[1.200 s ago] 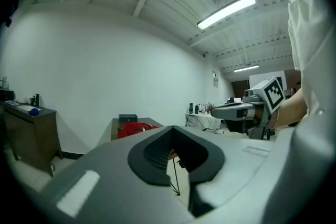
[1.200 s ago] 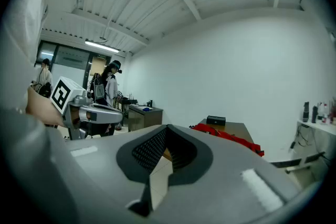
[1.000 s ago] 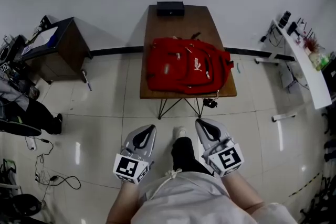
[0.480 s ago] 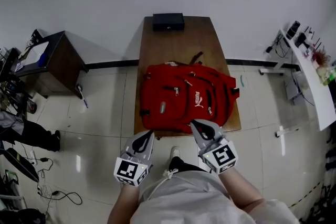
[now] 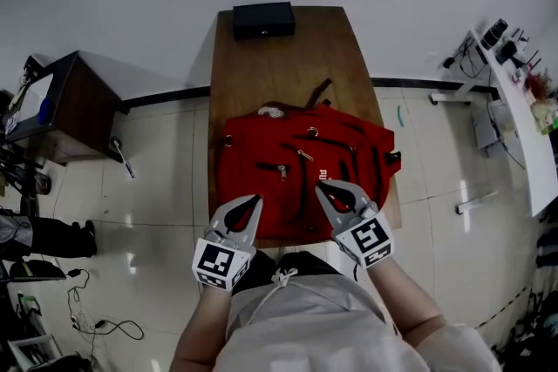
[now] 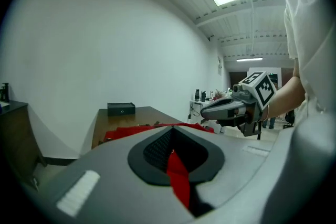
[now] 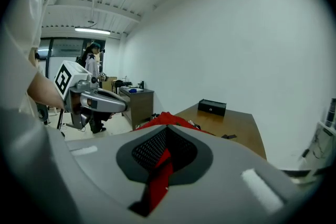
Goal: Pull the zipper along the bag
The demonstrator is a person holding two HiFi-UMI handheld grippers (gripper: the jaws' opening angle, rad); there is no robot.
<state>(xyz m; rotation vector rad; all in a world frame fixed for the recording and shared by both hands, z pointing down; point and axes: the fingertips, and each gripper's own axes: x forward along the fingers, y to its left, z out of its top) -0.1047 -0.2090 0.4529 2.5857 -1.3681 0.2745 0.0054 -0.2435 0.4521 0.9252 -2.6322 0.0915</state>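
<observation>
A red backpack [image 5: 305,170] lies flat on the near half of a brown wooden table [image 5: 288,65], with several zip pulls showing on its front, one of them [image 5: 282,172] near the middle. My left gripper [image 5: 255,200] hovers over the bag's near left edge, shut and holding nothing. Just right of it, my right gripper [image 5: 321,186] is also shut and empty, over the bag's near middle. In the left gripper view the red bag [image 6: 126,132] shows beyond my shut jaws, and the right gripper [image 6: 206,111] is at the right. The right gripper view looks across the bag [image 7: 176,120].
A black box [image 5: 262,19] sits at the table's far end. A dark side desk [image 5: 61,100] stands at the left and a white shelf [image 5: 514,100] with small items at the right. Cables [image 5: 96,327] lie on the tiled floor. A person [image 7: 93,60] stands far off.
The view has closed in on the table: the bag, a step away one second ago, now lies under both gripper tips. Both grippers stay shut.
</observation>
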